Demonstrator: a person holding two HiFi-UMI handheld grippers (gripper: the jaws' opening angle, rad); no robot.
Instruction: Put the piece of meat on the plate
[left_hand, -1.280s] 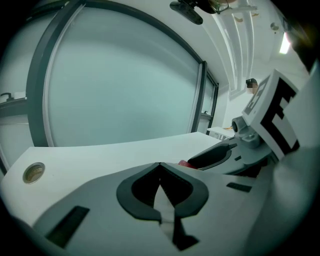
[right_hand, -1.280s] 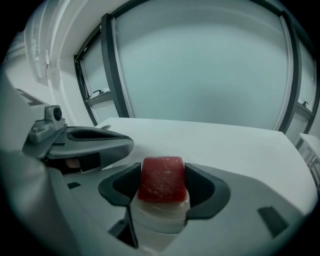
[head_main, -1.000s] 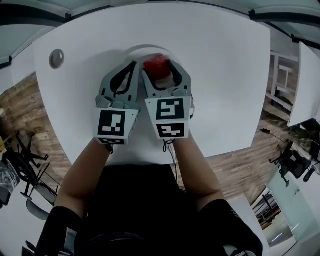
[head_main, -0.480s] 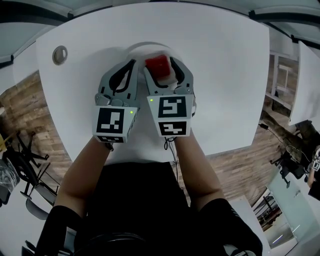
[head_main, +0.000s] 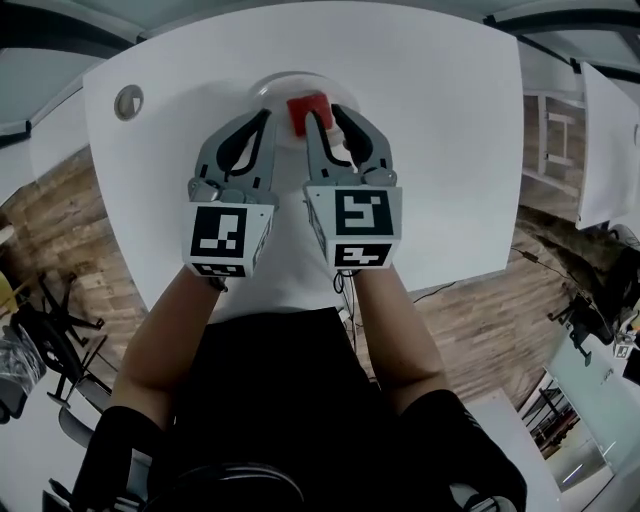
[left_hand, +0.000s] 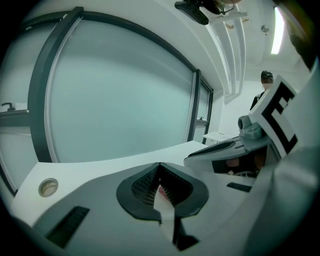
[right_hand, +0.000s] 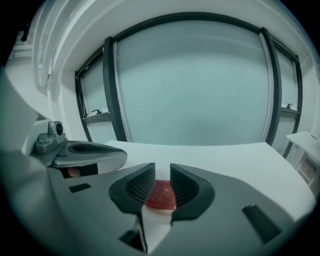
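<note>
The piece of meat (head_main: 305, 110), a red block, lies on the white plate (head_main: 270, 86) at the far middle of the table. My right gripper (head_main: 331, 116) hovers just near of it. Its jaws have just been closing and still stand a little apart, with nothing pinched. The meat sits mostly left of the gap, beside the left fingertip. In the right gripper view the meat (right_hand: 161, 195) shows through the gap of my right gripper (right_hand: 162, 170), with the plate (right_hand: 156, 222) under it. My left gripper (head_main: 266, 117) is shut and empty beside it, its tips meeting (left_hand: 160, 166).
The white table (head_main: 450, 150) has a round metal grommet (head_main: 128, 101) at its far left, also seen as the grommet (left_hand: 48, 187) in the left gripper view. Brick-patterned floor lies on both sides, and frosted glass walls stand beyond the table.
The right jaws, wide around the meat before, have narrowed. Both grippers have lifted and drawn back, so the meat now shows at the right fingertips instead of deep between them.
</note>
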